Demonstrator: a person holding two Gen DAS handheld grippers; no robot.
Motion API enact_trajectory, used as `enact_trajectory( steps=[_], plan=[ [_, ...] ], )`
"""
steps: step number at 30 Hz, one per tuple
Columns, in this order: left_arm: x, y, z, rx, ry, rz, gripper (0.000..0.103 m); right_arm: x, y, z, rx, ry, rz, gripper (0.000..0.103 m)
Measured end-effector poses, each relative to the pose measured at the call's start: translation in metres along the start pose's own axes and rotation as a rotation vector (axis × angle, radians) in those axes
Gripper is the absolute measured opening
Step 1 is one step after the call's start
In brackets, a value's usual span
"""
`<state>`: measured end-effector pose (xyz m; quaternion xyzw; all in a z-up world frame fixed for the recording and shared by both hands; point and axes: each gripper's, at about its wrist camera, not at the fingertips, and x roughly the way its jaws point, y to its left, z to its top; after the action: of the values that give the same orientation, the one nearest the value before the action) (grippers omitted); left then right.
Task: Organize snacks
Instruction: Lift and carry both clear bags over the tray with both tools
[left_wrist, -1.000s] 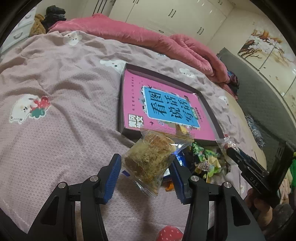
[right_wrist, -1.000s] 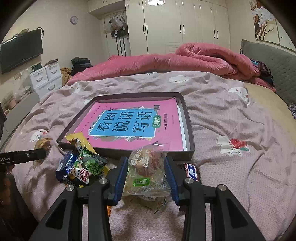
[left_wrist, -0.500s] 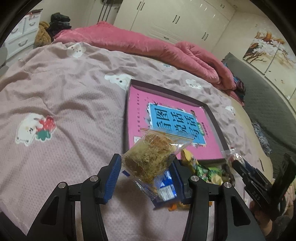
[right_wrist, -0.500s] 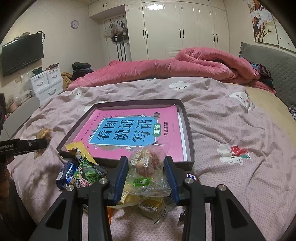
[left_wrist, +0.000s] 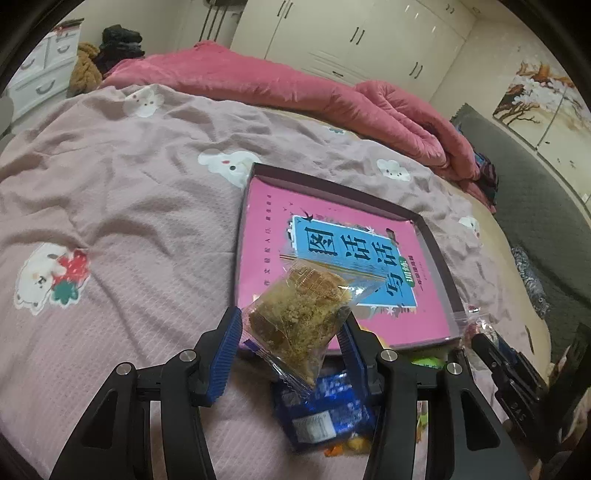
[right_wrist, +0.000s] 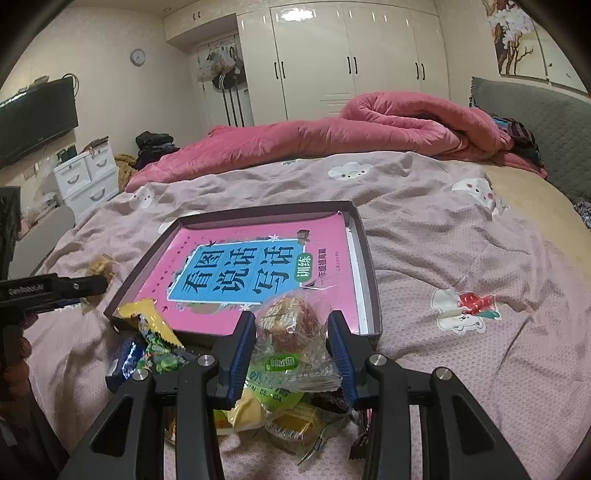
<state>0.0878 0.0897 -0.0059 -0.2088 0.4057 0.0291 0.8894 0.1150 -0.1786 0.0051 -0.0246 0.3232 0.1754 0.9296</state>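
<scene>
My left gripper (left_wrist: 291, 343) is shut on a clear packet of crumbly brown cake (left_wrist: 299, 314), held above the bed just before the near edge of the dark tray (left_wrist: 332, 188). A pink book (left_wrist: 266, 240) fills the tray. My right gripper (right_wrist: 291, 347) is shut on a clear packet with a round brown bun (right_wrist: 291, 325), over the snack pile (right_wrist: 280, 417) in front of the tray (right_wrist: 258, 214). In the right wrist view the left gripper (right_wrist: 92, 284) shows at the left edge with its cake packet (right_wrist: 101, 266).
More wrapped snacks (right_wrist: 147, 339) lie at the tray's near left corner, and a blue packet (left_wrist: 321, 410) lies under my left gripper. A rolled pink duvet (right_wrist: 369, 136) lies across the far side. A grey headboard (right_wrist: 535, 122) stands at the right, white drawers (right_wrist: 88, 181) at the left.
My left gripper has carried the cake packet toward the tray and the snack pile, and slightly upward. The right gripper has stayed about where it was, still holding the bun packet.
</scene>
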Motion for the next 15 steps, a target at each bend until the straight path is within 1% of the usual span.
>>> enact_trajectory(
  steps=[15],
  plan=[
    [0.029, -0.004, 0.012, 0.013, 0.026, 0.023, 0.054, 0.014, -0.007, 0.011, 0.040, 0.002, -0.047, 0.041]
  ],
)
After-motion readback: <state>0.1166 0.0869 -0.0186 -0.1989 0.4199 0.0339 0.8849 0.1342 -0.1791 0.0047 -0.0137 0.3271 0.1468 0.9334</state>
